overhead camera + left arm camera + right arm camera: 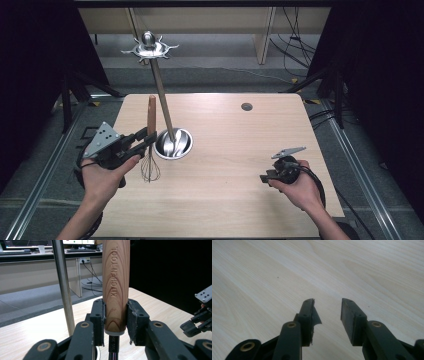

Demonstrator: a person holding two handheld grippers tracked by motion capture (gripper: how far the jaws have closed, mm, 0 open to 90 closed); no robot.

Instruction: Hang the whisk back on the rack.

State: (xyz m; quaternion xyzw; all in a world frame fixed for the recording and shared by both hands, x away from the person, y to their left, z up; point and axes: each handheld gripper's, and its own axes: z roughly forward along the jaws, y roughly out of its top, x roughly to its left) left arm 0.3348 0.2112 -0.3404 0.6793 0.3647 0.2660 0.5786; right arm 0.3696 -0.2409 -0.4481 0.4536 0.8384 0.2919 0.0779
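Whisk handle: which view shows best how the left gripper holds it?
The left gripper view: the wooden whisk handle stands upright, close up, with both pads of the left gripper pressed against its lower end. The high view shows the whisk whole but small, its wires beside the steel bowl.

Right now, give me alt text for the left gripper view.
The left gripper clamps the wooden handle of a whisk, held upright. A steel pole stands behind at left, above the light wooden table.
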